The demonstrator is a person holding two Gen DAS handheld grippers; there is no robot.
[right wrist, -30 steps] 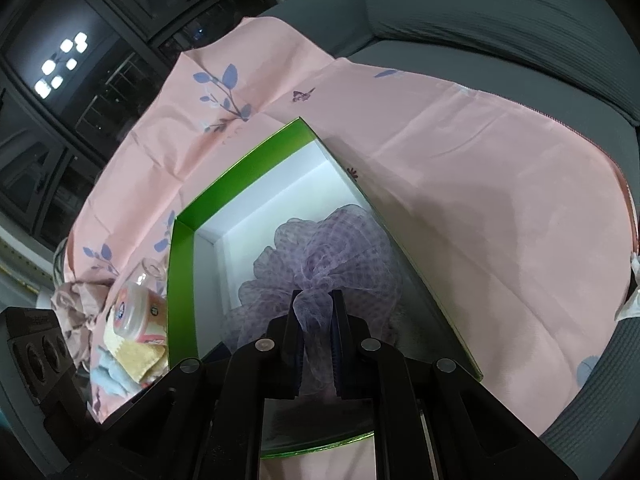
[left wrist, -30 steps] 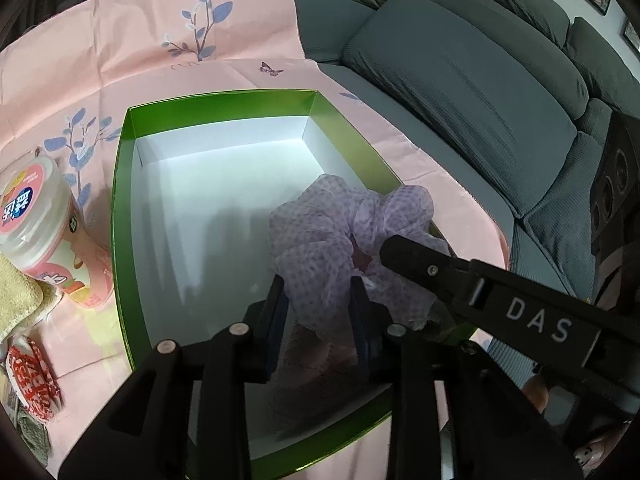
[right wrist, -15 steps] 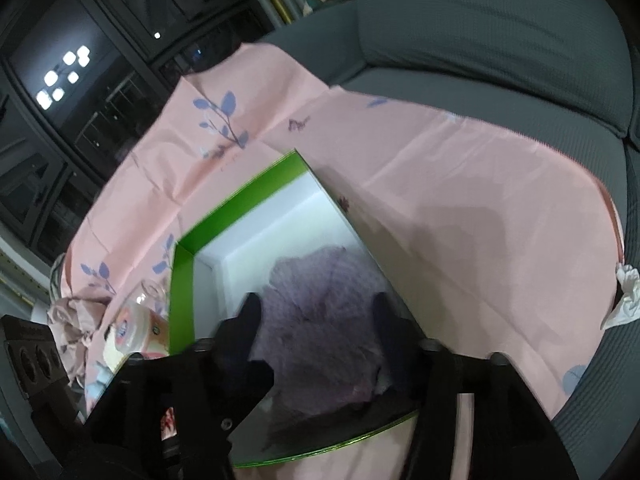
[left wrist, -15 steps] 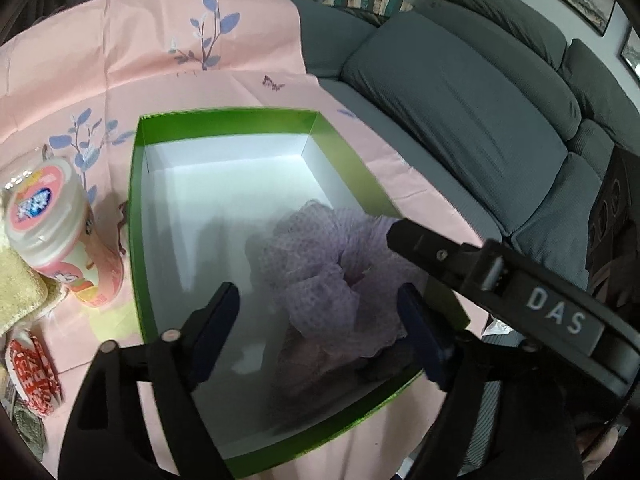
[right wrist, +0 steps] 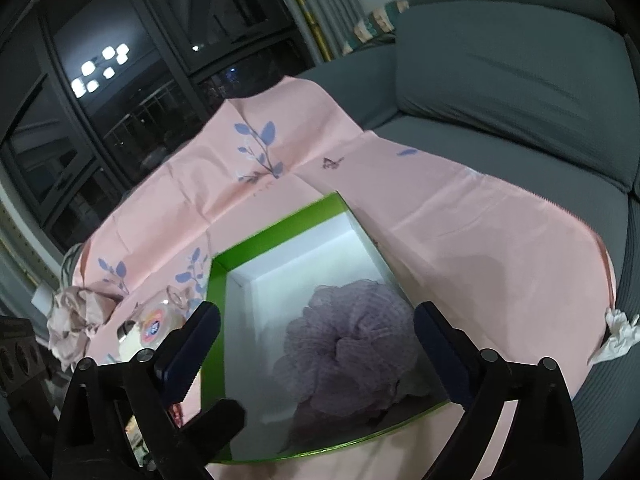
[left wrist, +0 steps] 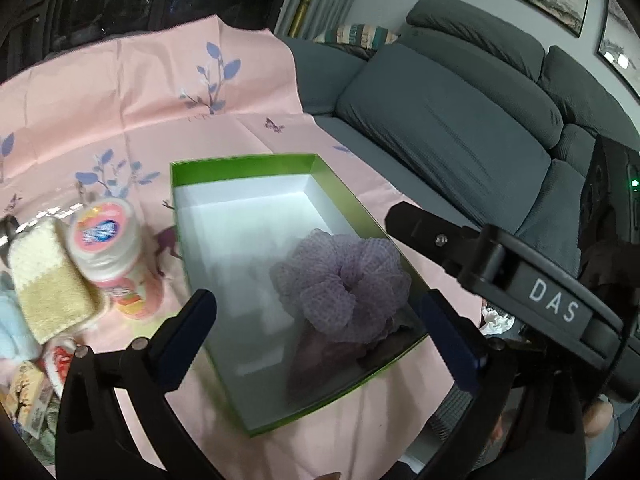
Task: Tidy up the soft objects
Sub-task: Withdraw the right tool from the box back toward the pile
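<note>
Both your grippers hang released and empty above the green box (left wrist: 320,168) where the purple mesh puff (left wrist: 344,284) lies, so the towel (left wrist: 48,276) to its left is nearer your left gripper (left wrist: 320,312) than your right gripper (right wrist: 316,340).

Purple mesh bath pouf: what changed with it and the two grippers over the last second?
Both grippers let go. A second ago the left gripper and right gripper were shut on the purple mesh bath pouf; now both are open and drawn back above it. The pouf lies free in the near right end of the green box. The box, the pink cloth and the jar stayed put.
</note>
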